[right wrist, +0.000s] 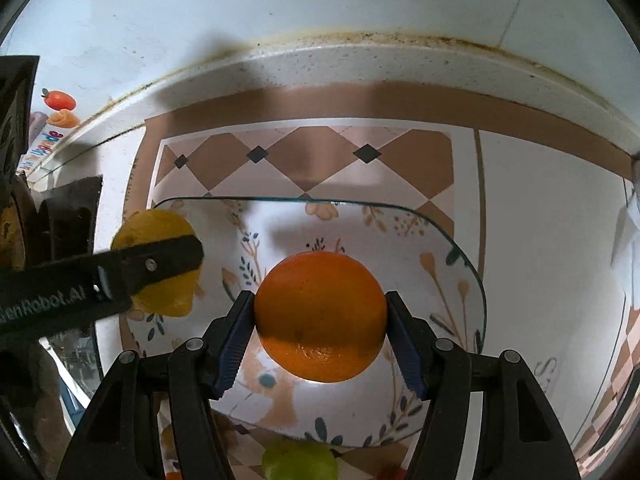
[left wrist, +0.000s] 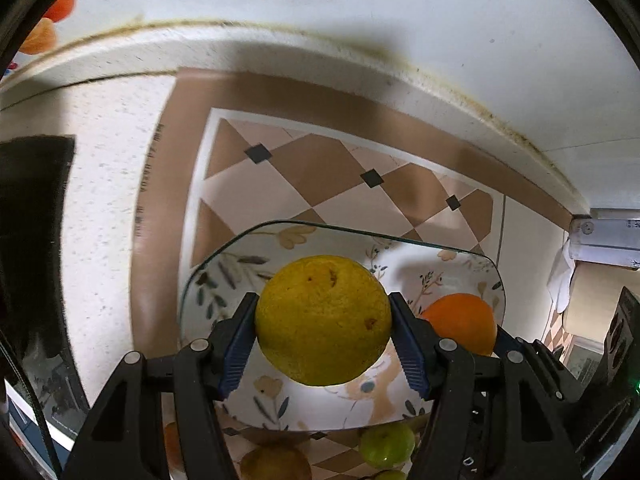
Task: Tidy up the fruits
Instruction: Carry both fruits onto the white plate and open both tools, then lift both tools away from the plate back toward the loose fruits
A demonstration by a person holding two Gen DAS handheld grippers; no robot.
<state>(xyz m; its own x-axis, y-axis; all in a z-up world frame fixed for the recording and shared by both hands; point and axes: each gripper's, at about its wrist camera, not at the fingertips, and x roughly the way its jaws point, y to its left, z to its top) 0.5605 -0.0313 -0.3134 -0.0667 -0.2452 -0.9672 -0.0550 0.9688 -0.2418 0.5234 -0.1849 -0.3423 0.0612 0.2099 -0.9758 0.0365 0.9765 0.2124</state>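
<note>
My left gripper (left wrist: 323, 322) is shut on a yellow citrus fruit (left wrist: 323, 318), holding it above the floral plate (left wrist: 224, 276). In the right wrist view my right gripper (right wrist: 320, 320) is shut on an orange (right wrist: 320, 316) above the same plate (right wrist: 452, 252). That orange (left wrist: 462, 322) shows to the right of the left gripper. The yellow fruit (right wrist: 160, 224) and the left gripper's finger (right wrist: 160, 264) hang over the plate's left edge. A green fruit (left wrist: 386, 444) and a brownish fruit (left wrist: 276, 462) lie on the mat in front of the plate.
The plate sits on a diamond-patterned mat (left wrist: 320, 176) on a white speckled counter (left wrist: 100, 200) against a wall with a stained seam (right wrist: 360, 40). A dark object (left wrist: 32, 216) stands at the left. Another green fruit (right wrist: 298, 462) lies near the plate's front edge.
</note>
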